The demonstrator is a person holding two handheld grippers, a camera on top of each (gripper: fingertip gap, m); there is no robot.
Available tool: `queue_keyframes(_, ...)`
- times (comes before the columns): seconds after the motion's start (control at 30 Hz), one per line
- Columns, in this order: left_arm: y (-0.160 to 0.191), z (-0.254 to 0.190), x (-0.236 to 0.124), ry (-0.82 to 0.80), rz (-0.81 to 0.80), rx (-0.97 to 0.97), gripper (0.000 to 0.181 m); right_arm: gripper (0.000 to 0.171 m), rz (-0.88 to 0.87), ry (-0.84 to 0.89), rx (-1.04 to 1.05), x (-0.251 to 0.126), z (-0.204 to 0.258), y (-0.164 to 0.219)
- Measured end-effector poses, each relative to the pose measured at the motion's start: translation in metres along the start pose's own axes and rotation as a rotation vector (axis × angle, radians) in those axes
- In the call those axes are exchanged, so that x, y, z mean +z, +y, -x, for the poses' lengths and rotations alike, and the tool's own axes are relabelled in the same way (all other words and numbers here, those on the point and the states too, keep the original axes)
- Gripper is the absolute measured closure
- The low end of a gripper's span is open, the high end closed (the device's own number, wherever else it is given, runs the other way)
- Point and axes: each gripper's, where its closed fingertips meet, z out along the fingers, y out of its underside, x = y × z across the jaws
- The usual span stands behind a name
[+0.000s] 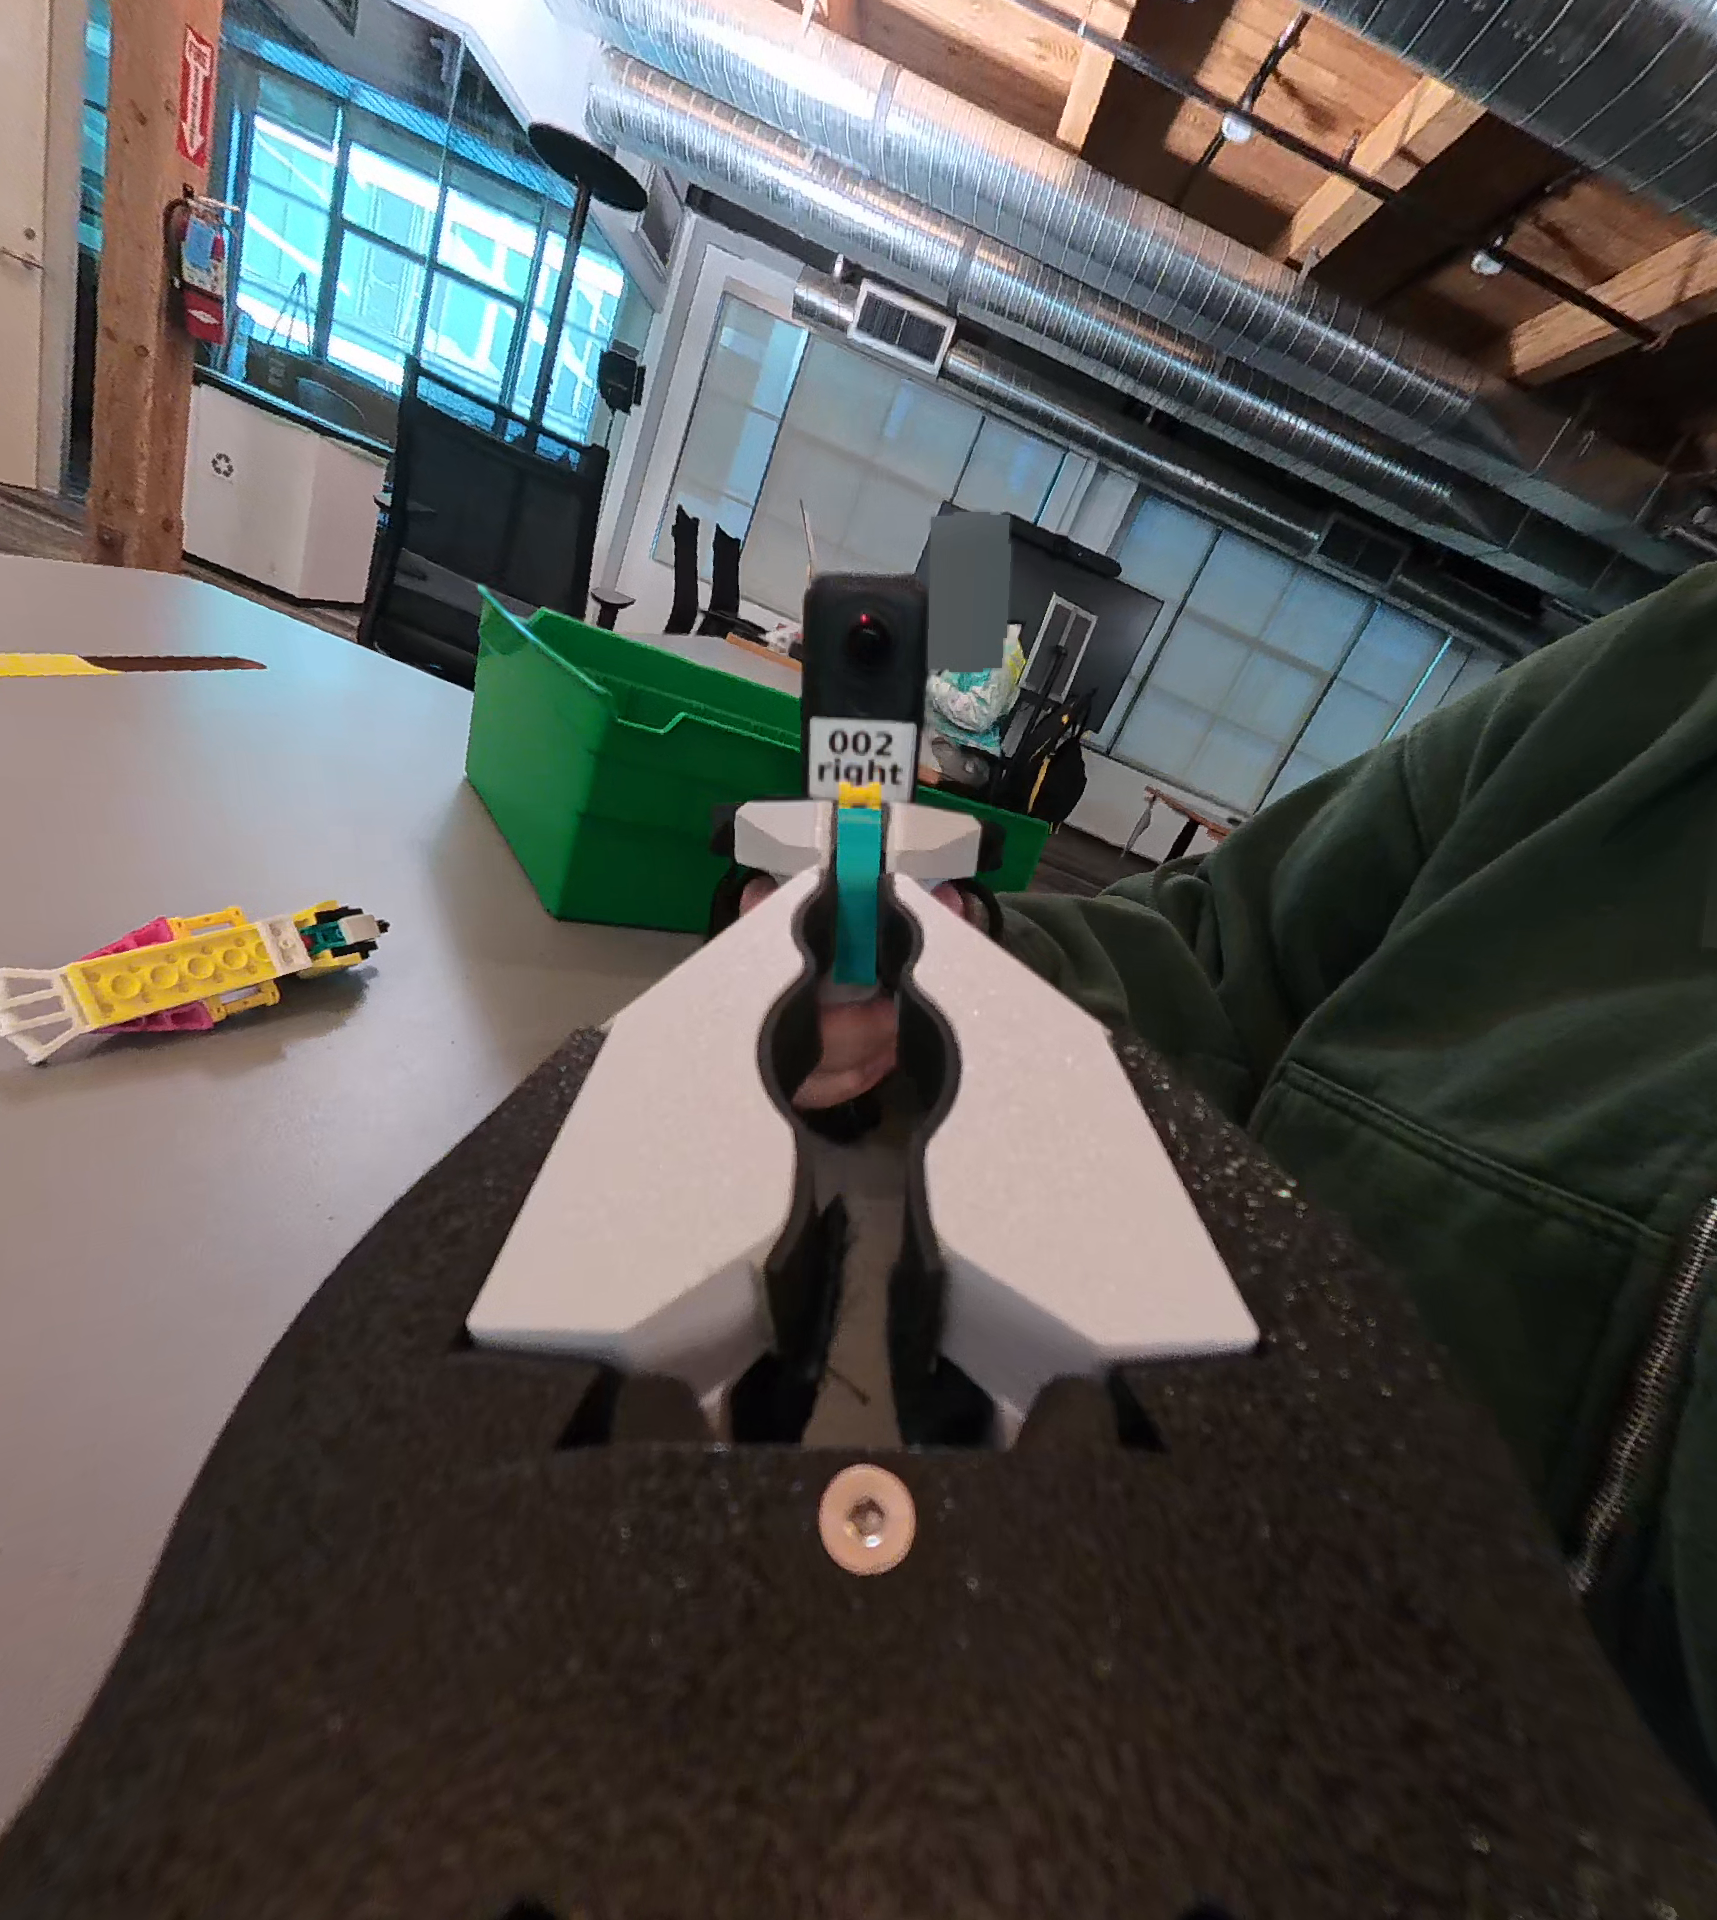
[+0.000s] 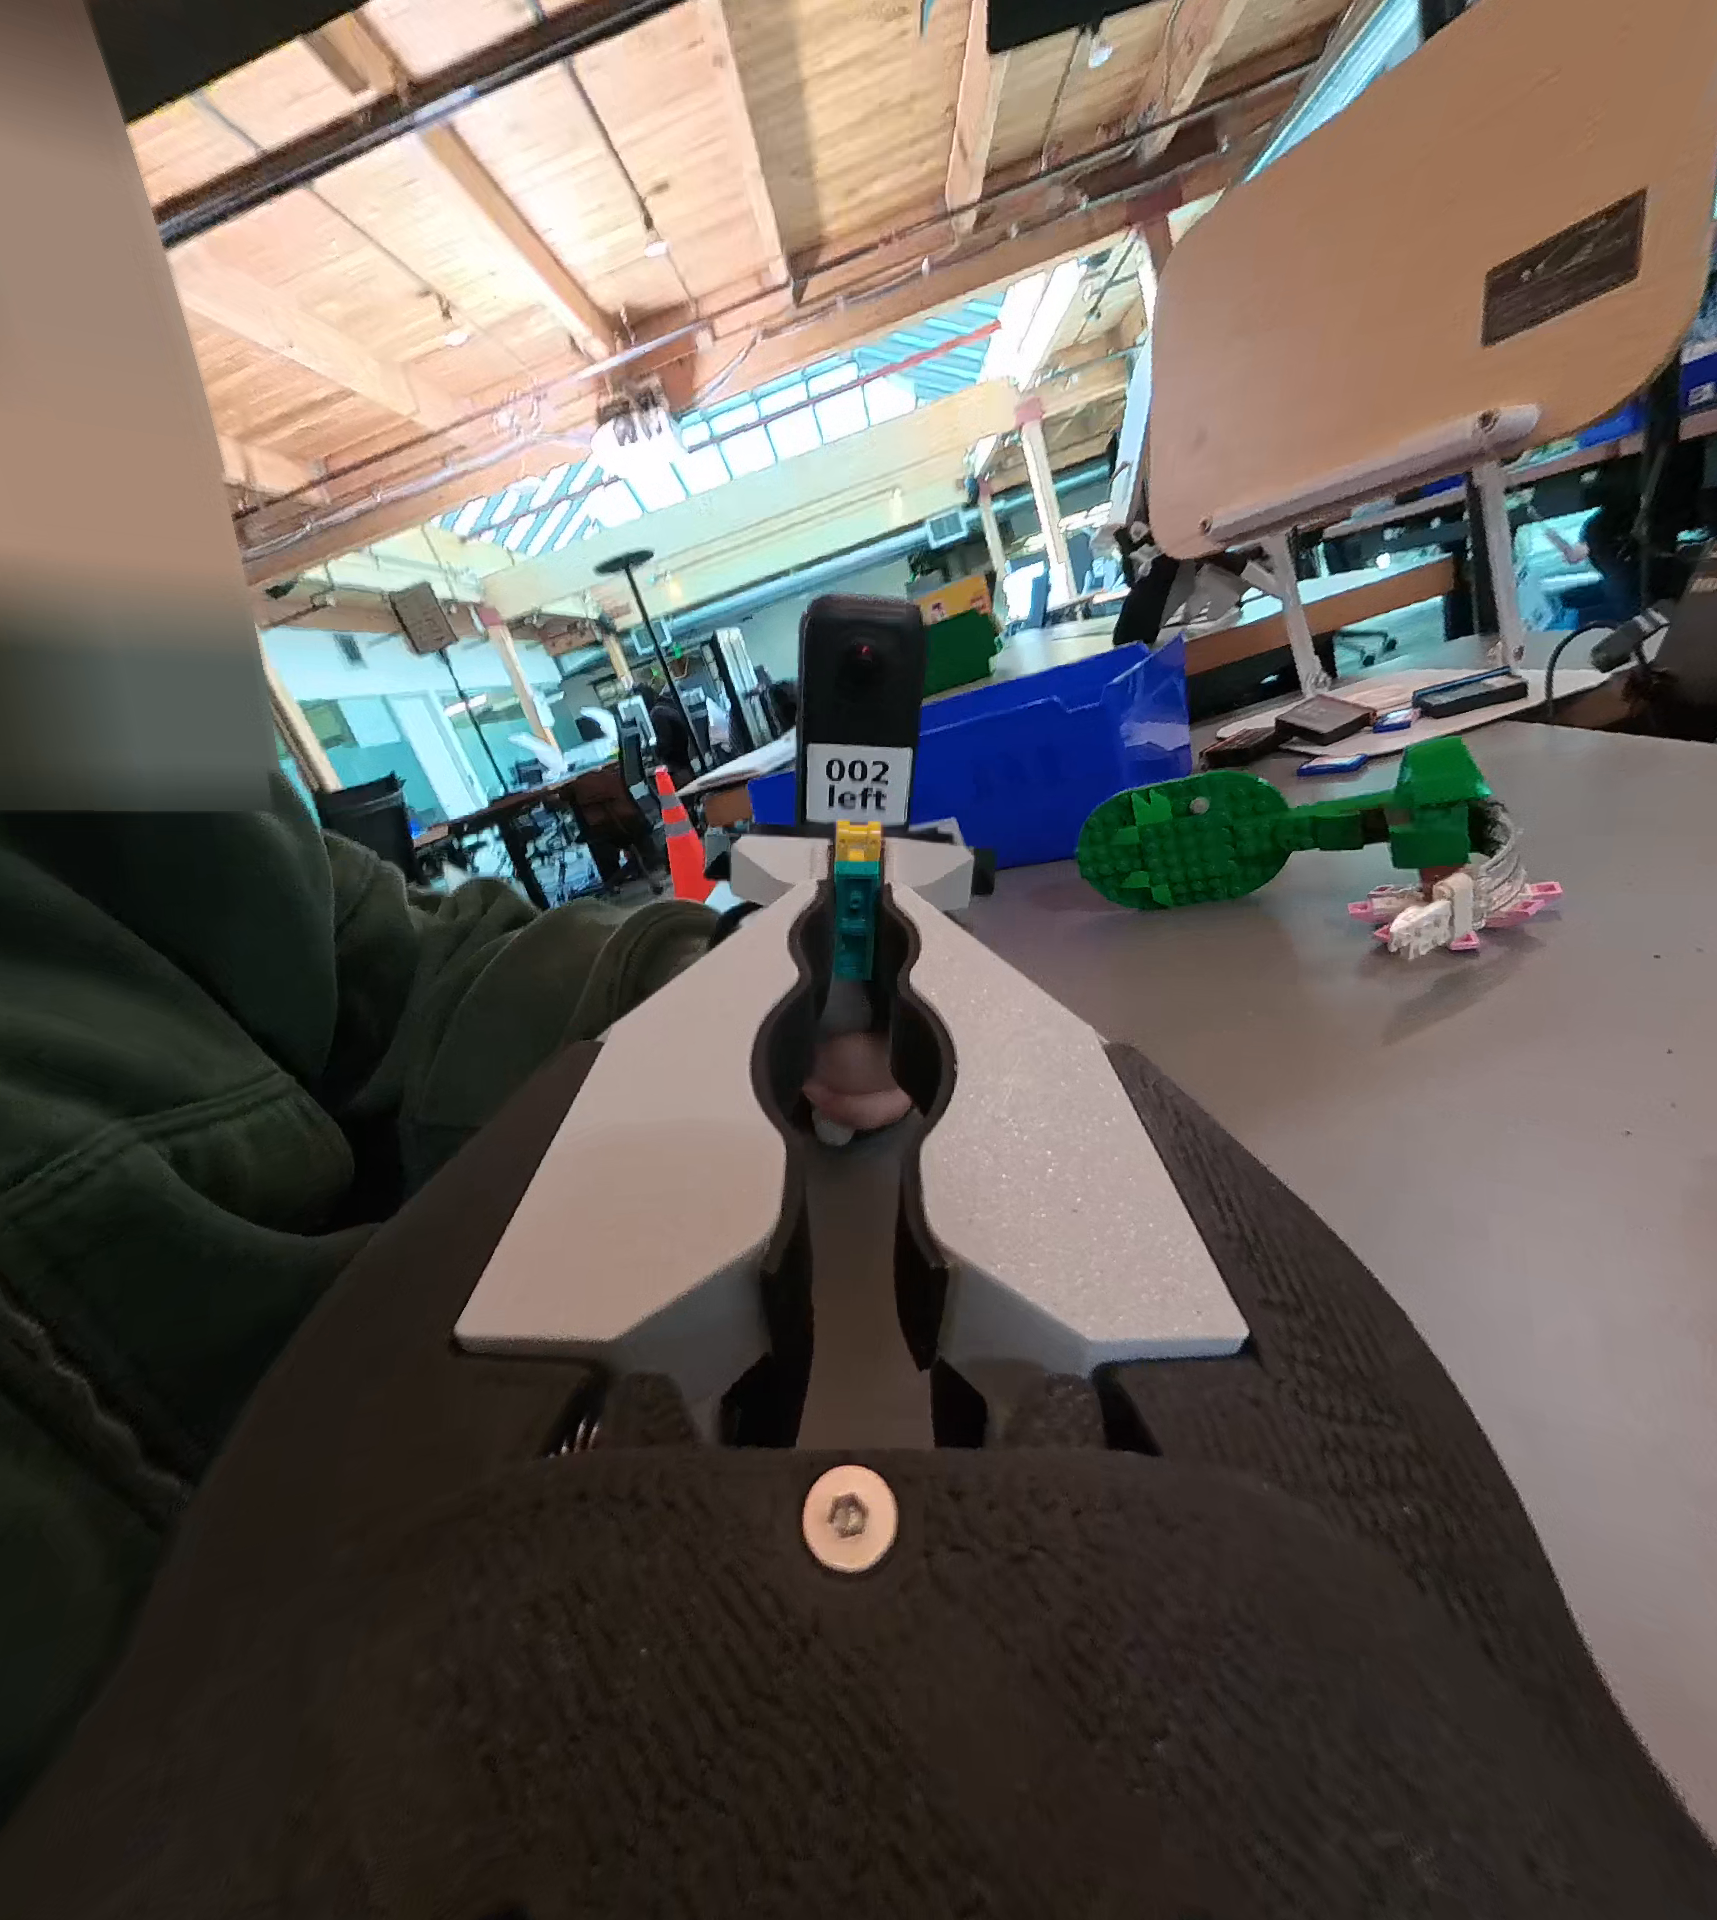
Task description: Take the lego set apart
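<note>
Tip to tip, the left gripper (image 1: 856, 914) and right gripper (image 2: 856, 920) both clamp one small teal-and-yellow lego piece (image 1: 856, 904), its long axis running between them, above the grey table (image 1: 210, 1195). Pulling them straight apart along that axis should separate it. Farther off lies the yellow-and-pink lego model (image 1: 184, 977), left of the left gripper.

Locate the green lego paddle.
Right wrist view, right of centre: the green lego paddle lies on the grey table, before the blue bin.

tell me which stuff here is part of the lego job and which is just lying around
Part of the job:
- teal and yellow piece, clamped between left gripper and right gripper
- yellow and pink build

Lying about:
- green bin
- blue bin
- green build
- traffic cone
</note>
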Motion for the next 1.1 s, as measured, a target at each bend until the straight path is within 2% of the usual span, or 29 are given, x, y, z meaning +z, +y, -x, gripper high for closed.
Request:
queue_keyframes(0.1,0.008,-0.008,-0.002,0.04,0.093,0.049,0.169,0.166,0.096,-0.022,-0.077,-0.001,0.006,0.007)
queue_keyframes(0.2,0.02,-0.012,-0.002,0.026,0.205,0.178,0.17,0.166,0.205,-0.037,-0.193,-0.005,0.012,0.017)
queue_keyframes(0.37,0.033,-0.013,-0.001,0.018,0.283,0.258,0.175,0.167,0.33,-0.065,-0.292,-0.011,0.017,0.029)
queue_keyframes(0.43,0.035,-0.016,0.0,0.036,0.301,0.263,0.167,0.167,0.366,-0.049,-0.358,-0.013,0.017,0.031)
queue_keyframes(0.53,0.038,-0.017,0.0,0.029,0.32,0.319,0.165,0.166,0.414,-0.033,-0.44,-0.015,0.017,0.034)
queue_keyframes(0.83,0.038,-0.018,0.0,0.011,0.329,0.413,0.173,0.166,0.476,-0.023,-0.557,-0.016,0.019,0.041)
queue_keyframes(1.1,0.036,-0.019,-0.001,-0.006,0.329,0.47,0.173,0.166,0.495,0.007,-0.602,-0.02,0.015,0.041)
